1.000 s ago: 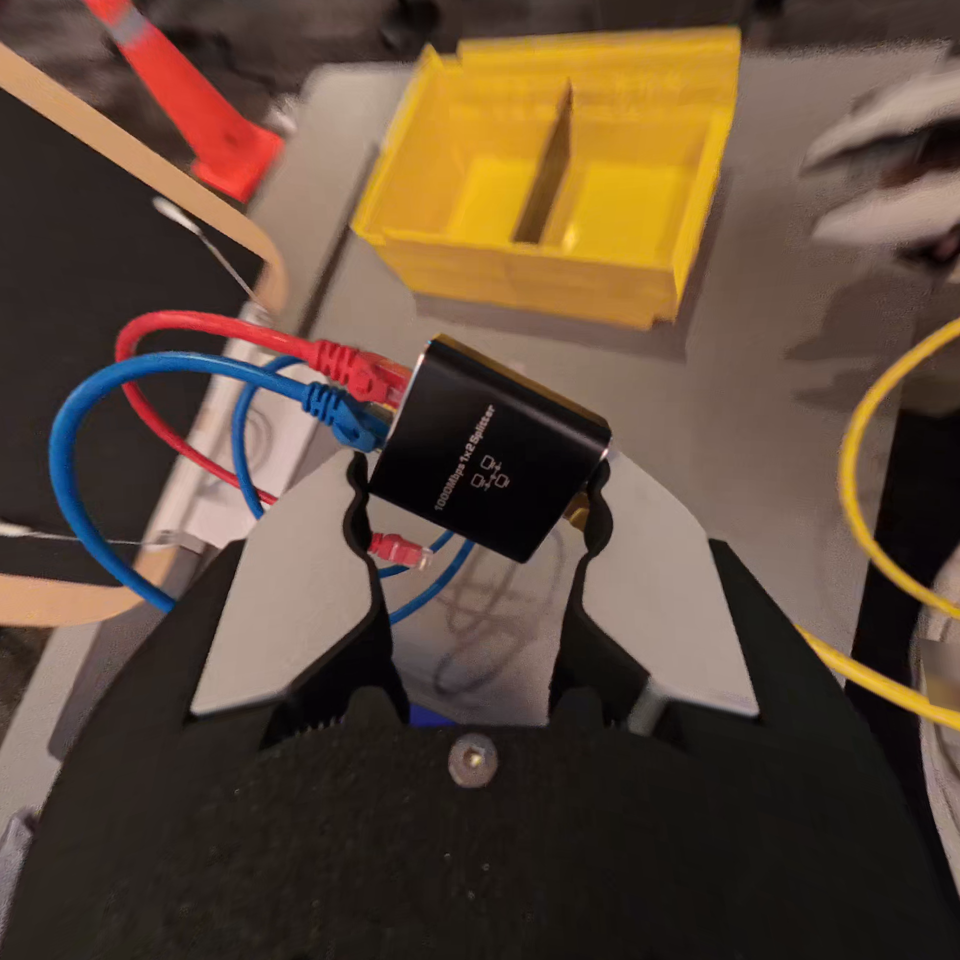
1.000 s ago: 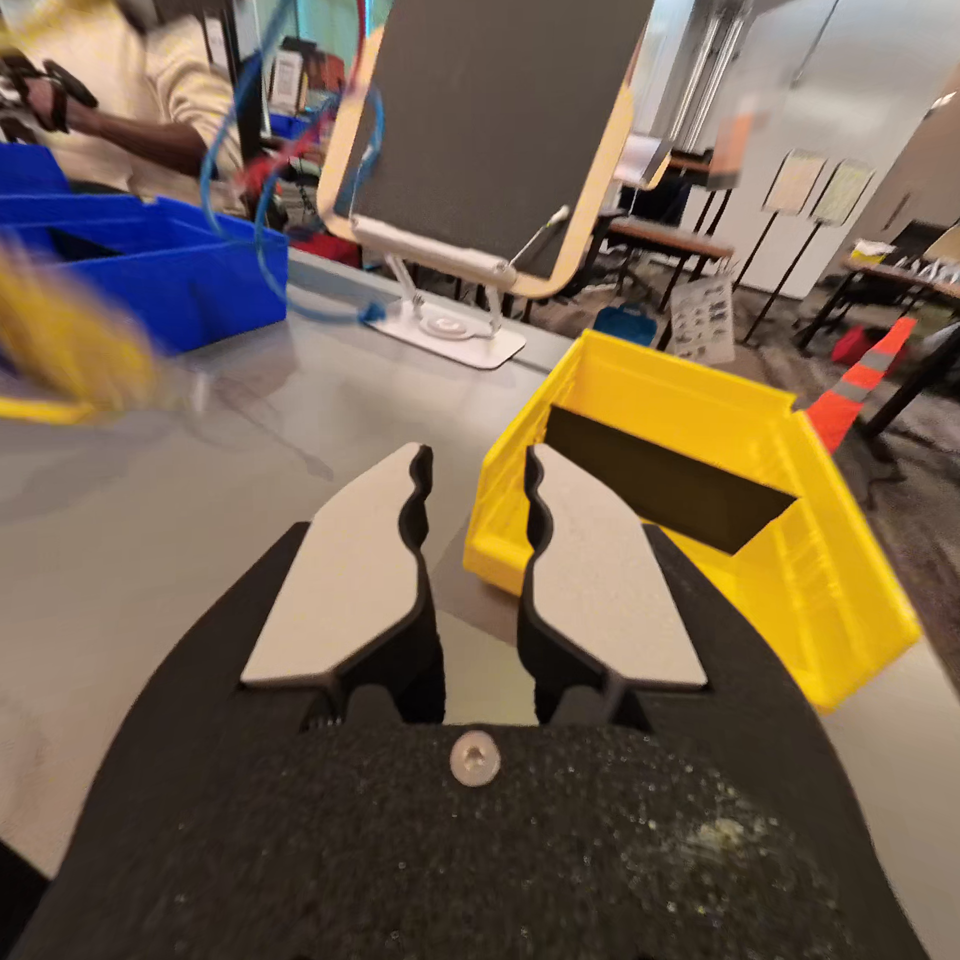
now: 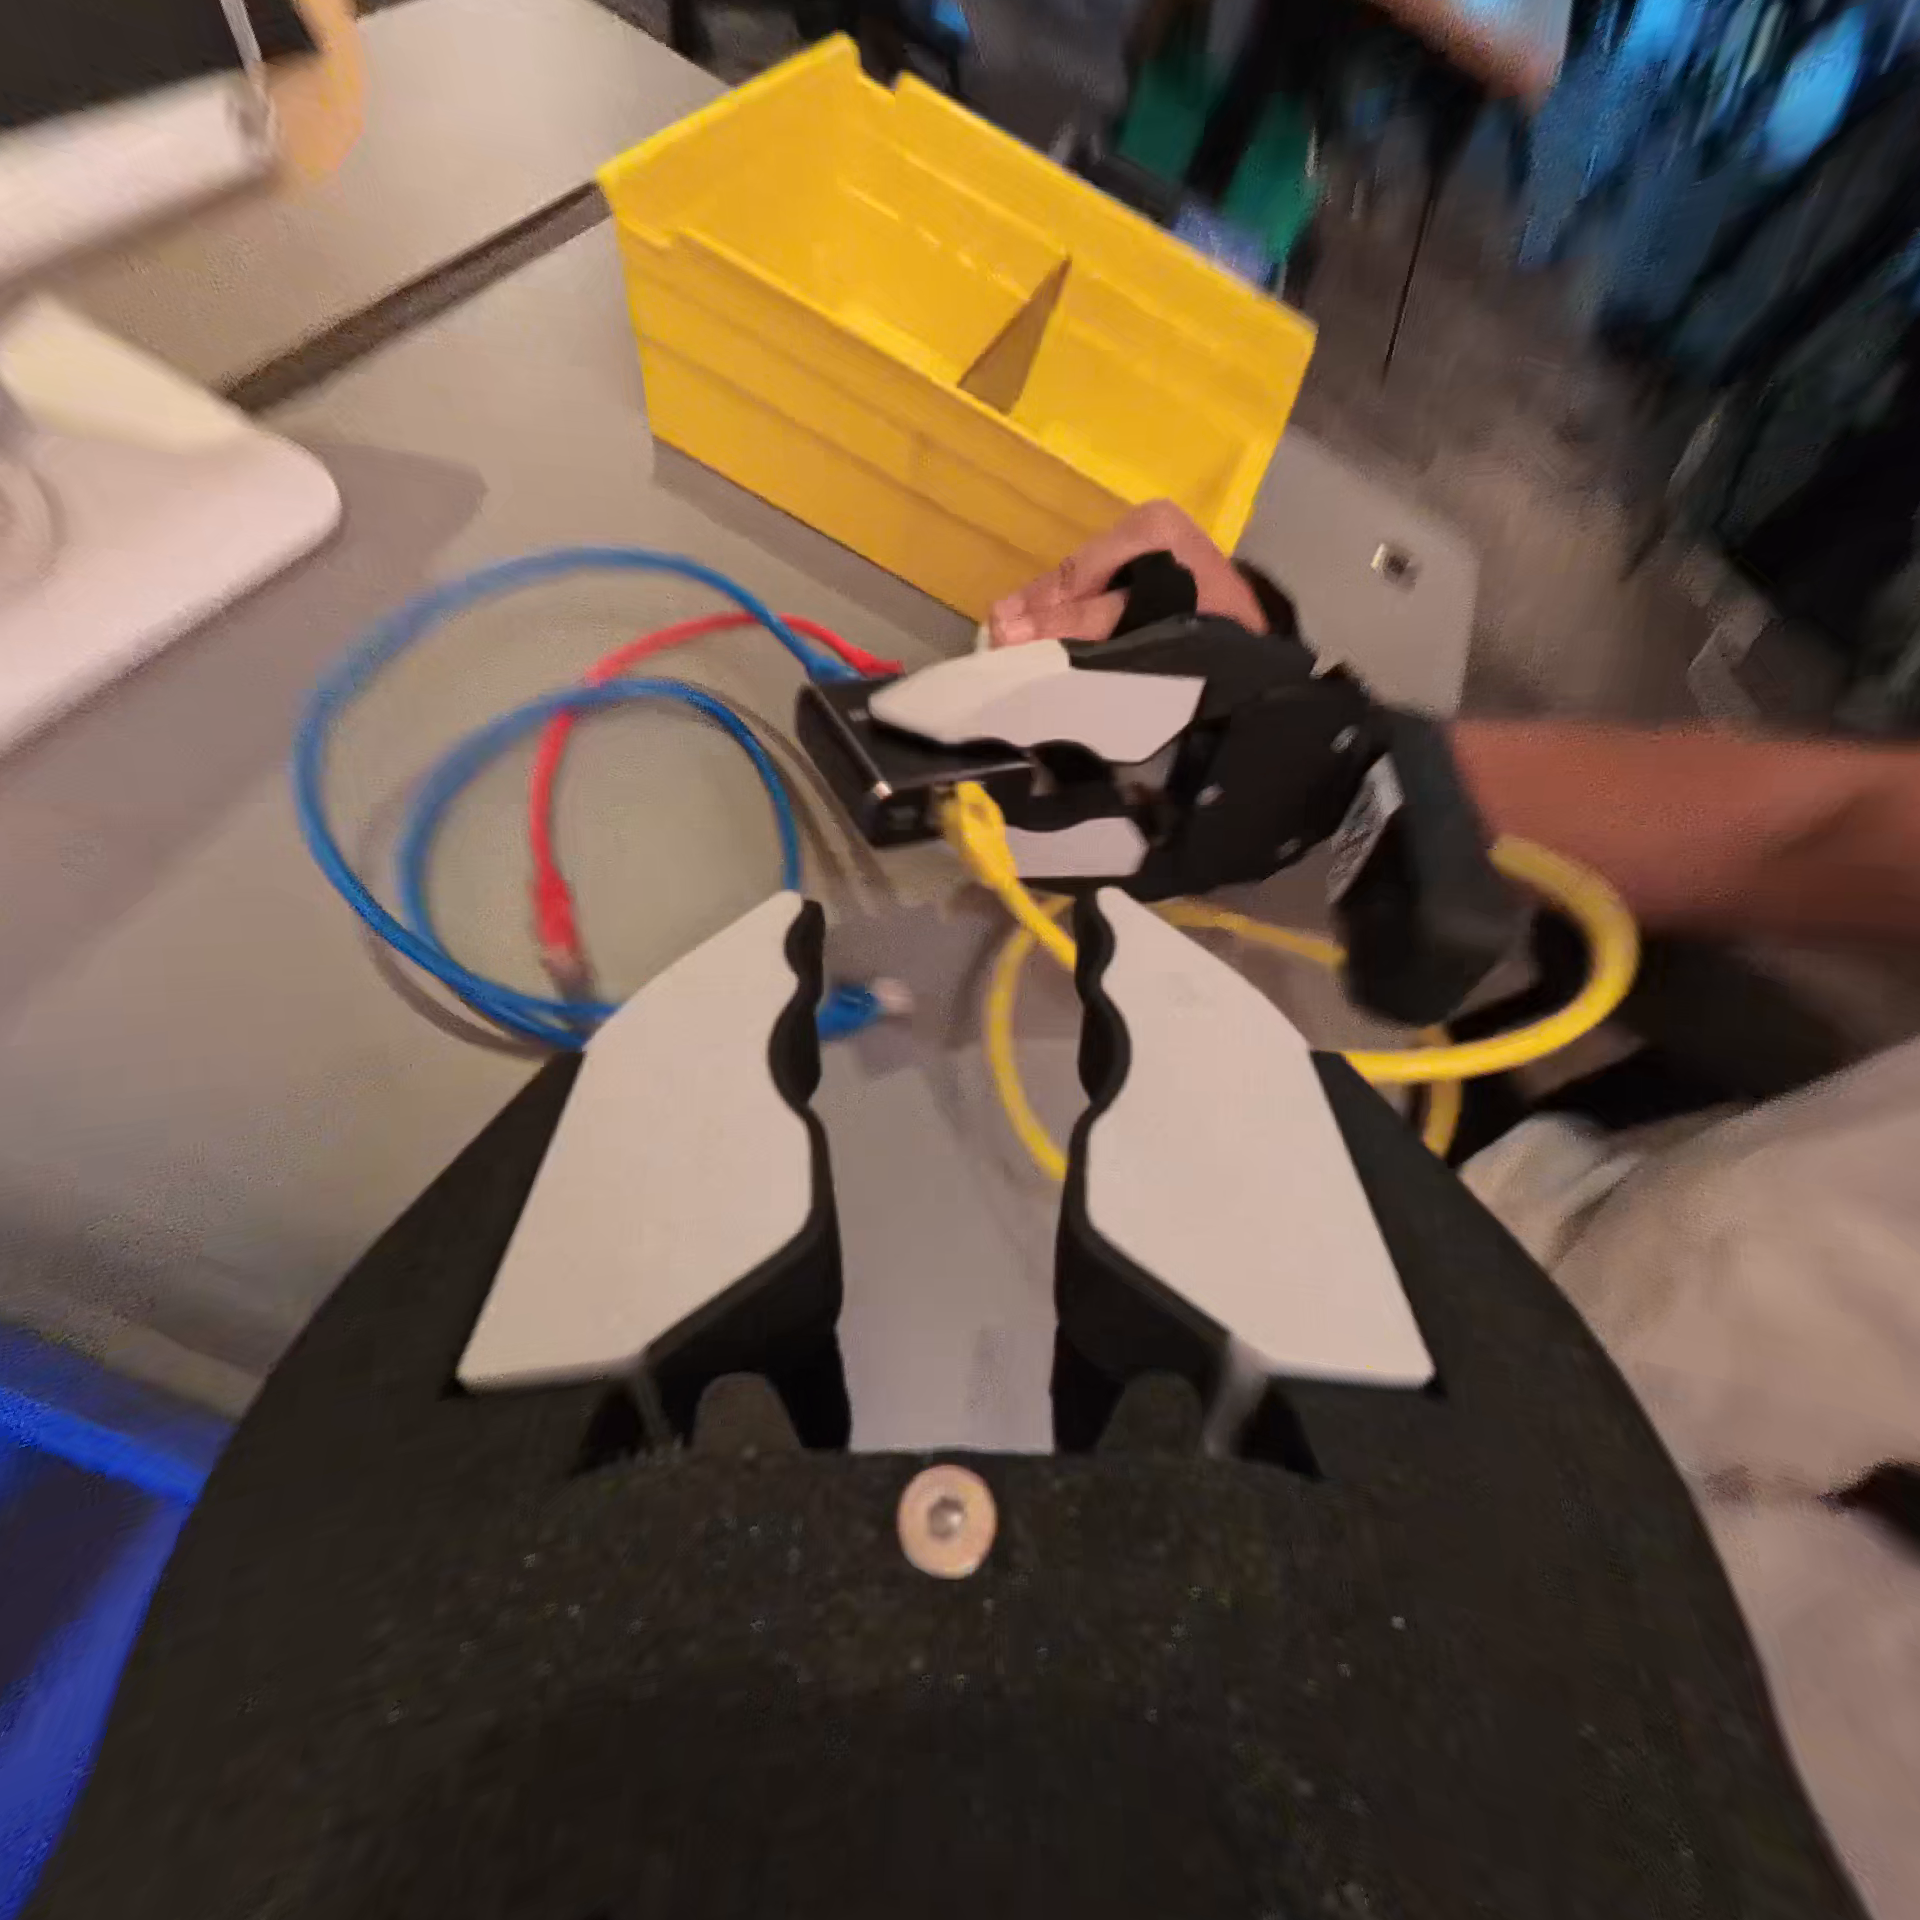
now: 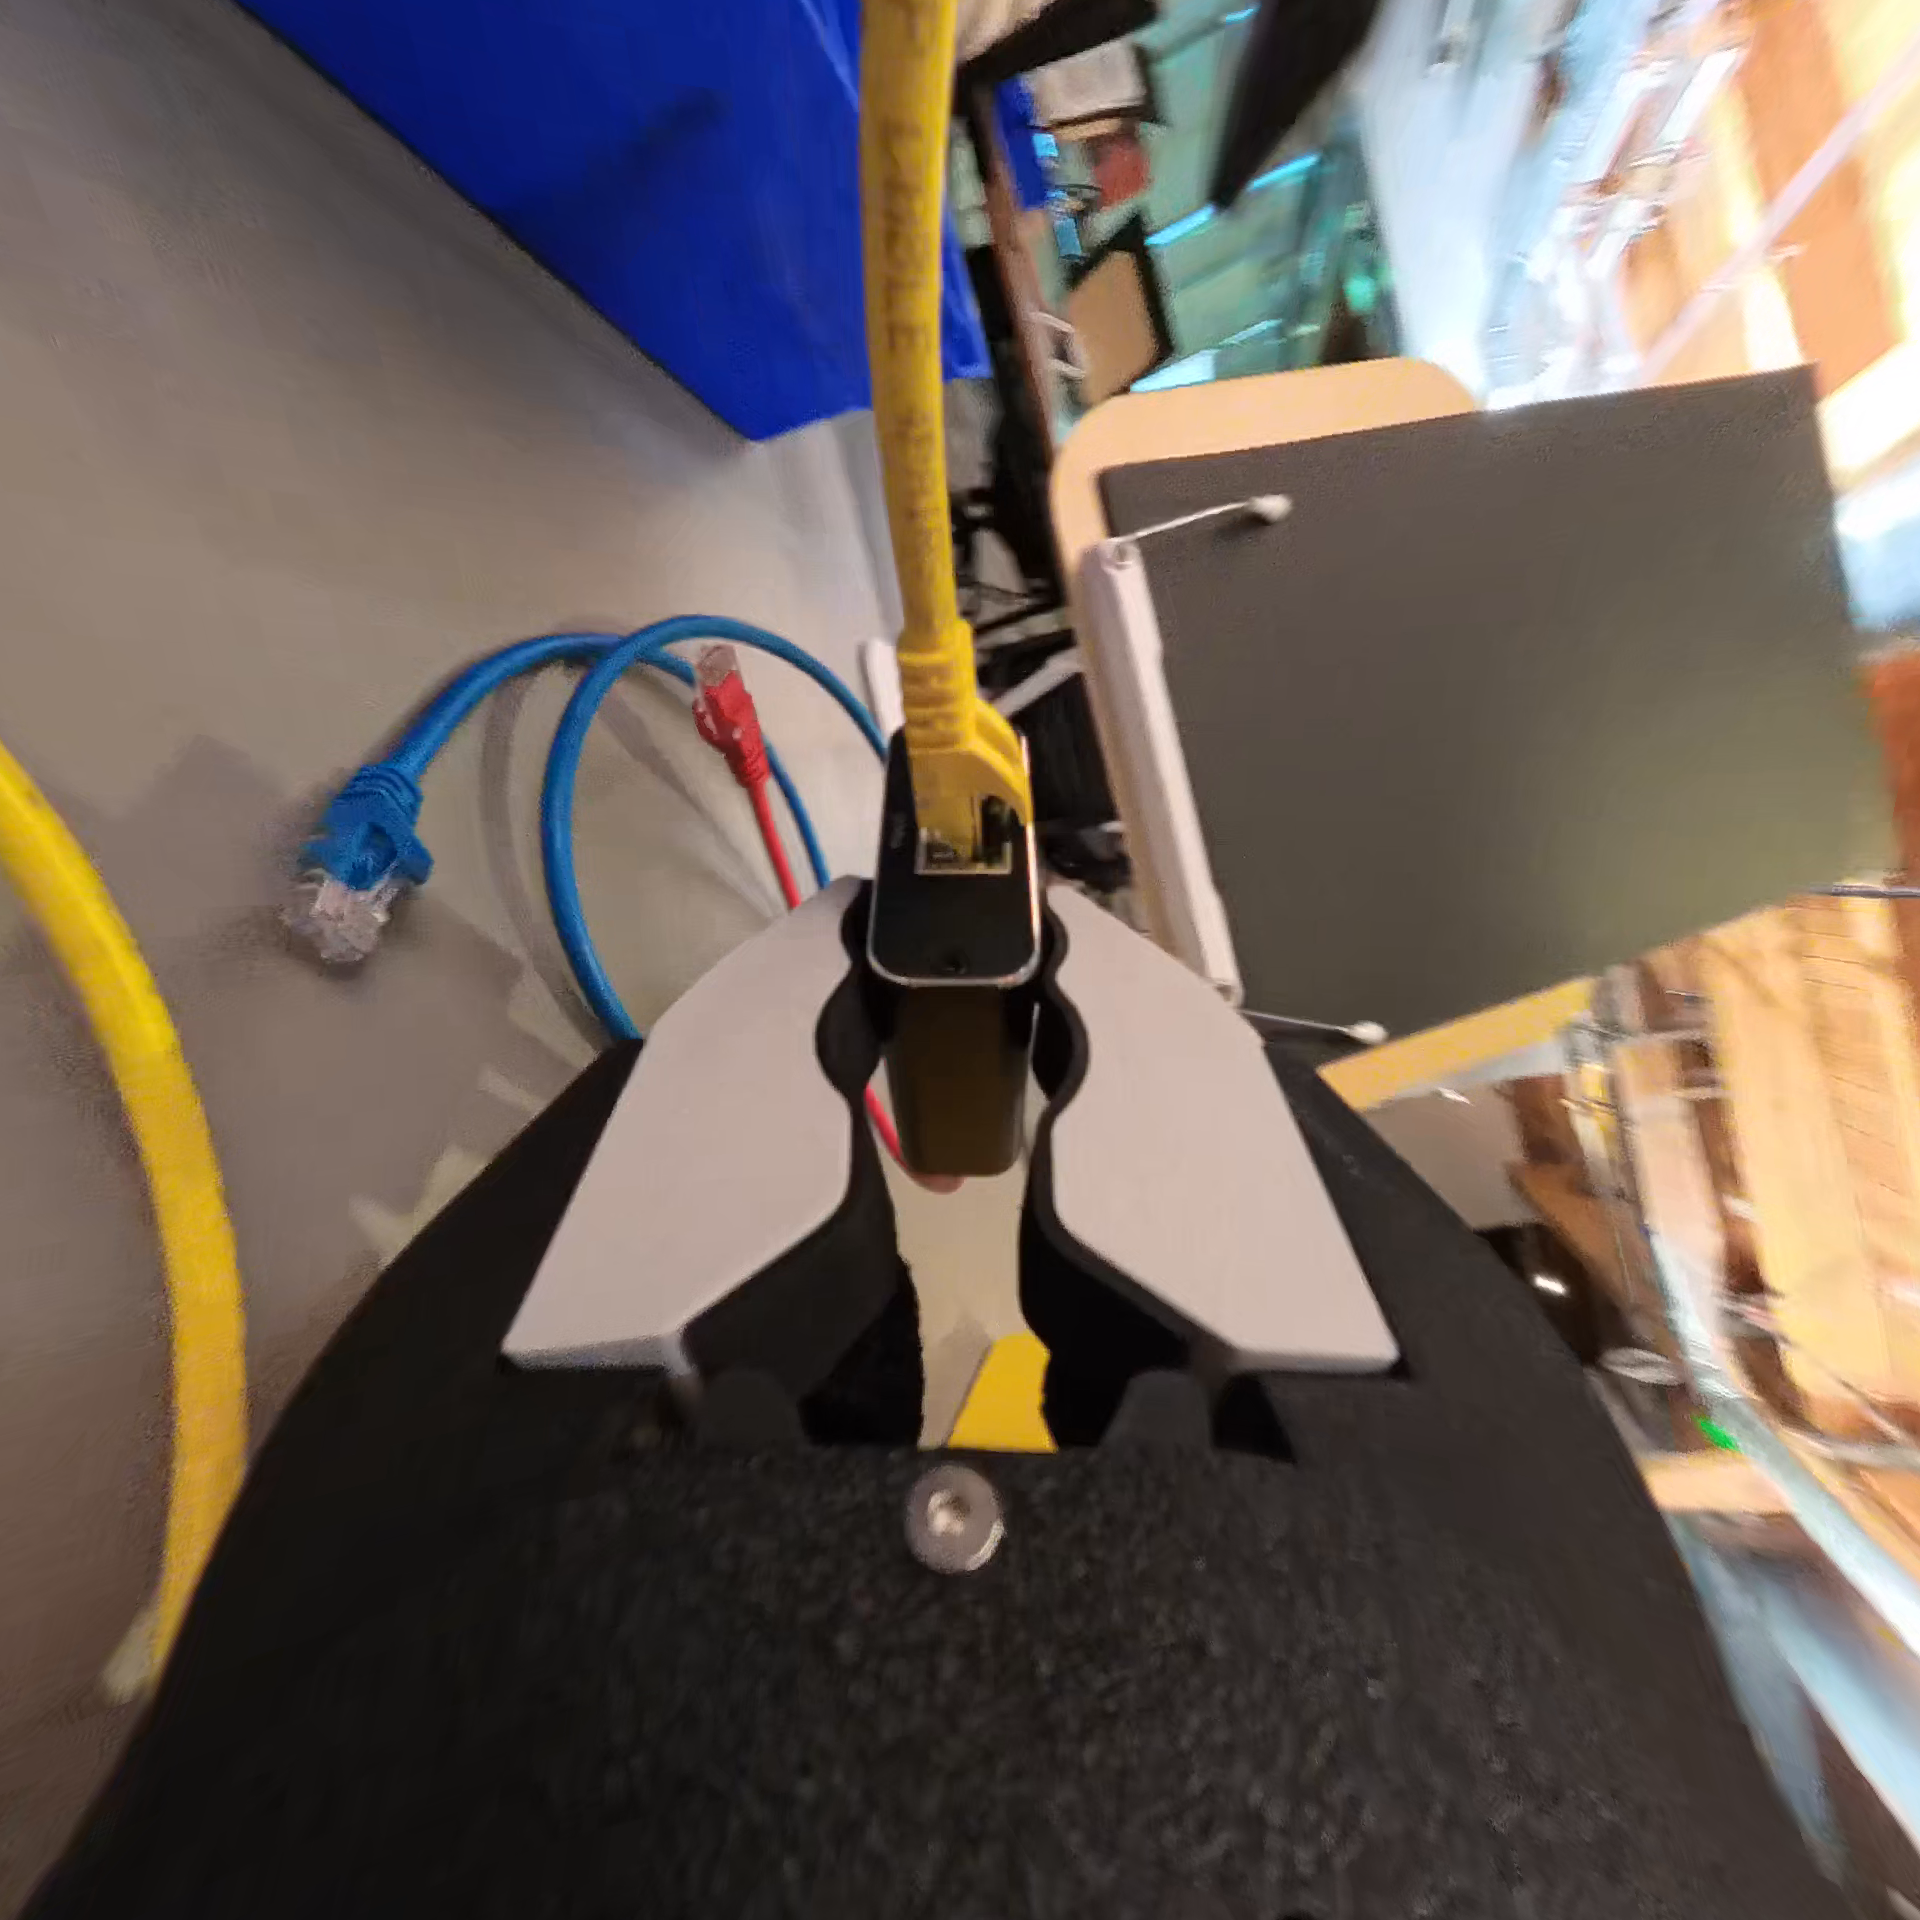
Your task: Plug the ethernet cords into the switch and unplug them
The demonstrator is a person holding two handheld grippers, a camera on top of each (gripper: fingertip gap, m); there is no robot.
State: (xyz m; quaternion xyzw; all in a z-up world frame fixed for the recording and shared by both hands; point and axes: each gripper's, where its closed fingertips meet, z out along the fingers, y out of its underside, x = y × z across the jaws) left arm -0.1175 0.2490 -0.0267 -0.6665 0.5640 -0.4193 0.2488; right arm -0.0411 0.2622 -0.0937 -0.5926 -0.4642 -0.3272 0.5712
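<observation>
While clamped by right gripper (image 4: 954, 997): one switch (image 4: 954, 914), three cords.

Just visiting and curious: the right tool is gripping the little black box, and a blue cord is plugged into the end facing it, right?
Not quite. The right tool does grip the black switch, but the plugged-in cord is the yellow ethernet cord, as the right wrist view shows.

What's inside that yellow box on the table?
The yellow box has a divider splitting it into two parts. Both look empty where its floor shows, but the near wall hides the bottom closest to us, so something small could sit there.
</observation>
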